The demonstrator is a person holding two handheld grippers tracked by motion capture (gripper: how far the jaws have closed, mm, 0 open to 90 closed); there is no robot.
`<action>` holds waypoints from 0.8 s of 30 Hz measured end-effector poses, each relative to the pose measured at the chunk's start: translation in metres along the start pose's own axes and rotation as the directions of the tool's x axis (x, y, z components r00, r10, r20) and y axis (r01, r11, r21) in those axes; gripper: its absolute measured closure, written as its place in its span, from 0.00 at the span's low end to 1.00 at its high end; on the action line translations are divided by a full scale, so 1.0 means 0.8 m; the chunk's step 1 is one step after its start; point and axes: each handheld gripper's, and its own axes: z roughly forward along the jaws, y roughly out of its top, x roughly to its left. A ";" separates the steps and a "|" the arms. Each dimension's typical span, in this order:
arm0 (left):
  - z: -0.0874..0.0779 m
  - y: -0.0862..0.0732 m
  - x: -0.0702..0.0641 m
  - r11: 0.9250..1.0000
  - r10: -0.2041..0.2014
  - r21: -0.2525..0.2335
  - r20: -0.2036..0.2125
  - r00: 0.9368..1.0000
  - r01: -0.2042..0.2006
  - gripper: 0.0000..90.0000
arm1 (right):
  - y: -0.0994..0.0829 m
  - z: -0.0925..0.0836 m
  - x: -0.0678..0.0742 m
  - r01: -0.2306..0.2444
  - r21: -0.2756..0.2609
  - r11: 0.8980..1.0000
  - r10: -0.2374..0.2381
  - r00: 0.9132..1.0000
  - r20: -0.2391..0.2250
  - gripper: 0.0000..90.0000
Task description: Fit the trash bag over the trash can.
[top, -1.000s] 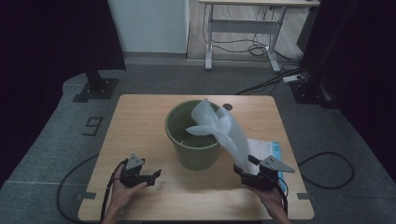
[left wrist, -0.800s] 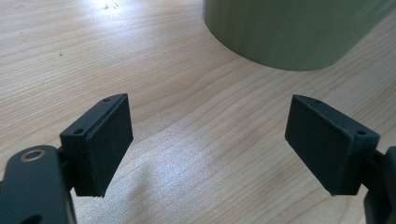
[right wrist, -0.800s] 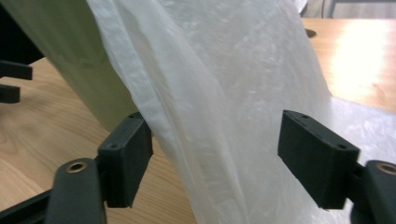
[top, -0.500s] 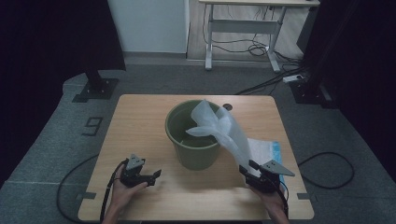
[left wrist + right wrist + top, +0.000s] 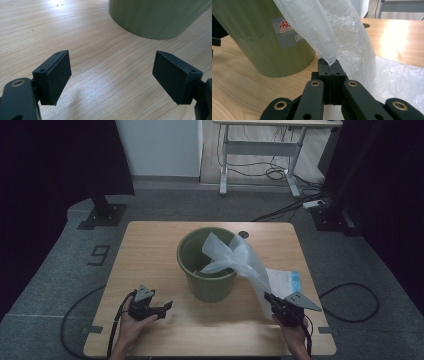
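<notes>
A wooden table (image 5: 150, 245) carries a green bucket (image 5: 207, 270) at its centre. A clear plastic bag (image 5: 245, 262) drapes from inside the bucket over its right rim, down towards the table's near right. There the right gripper (image 5: 331, 65) has just been closing, and its jaws now pinch the bag's lower edge. The left gripper (image 5: 111, 75) rests at the near left, jaws wide apart and empty. The bag appears freshly grasped; lining the bucket likely calls next for lifting and spreading its mouth.
</notes>
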 end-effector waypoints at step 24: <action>-0.007 0.006 0.002 1.000 -0.015 -0.012 0.012 1.000 0.015 0.17 | 0.070 -0.021 0.009 0.076 -0.166 0.983 -0.071 0.997 0.038 0.98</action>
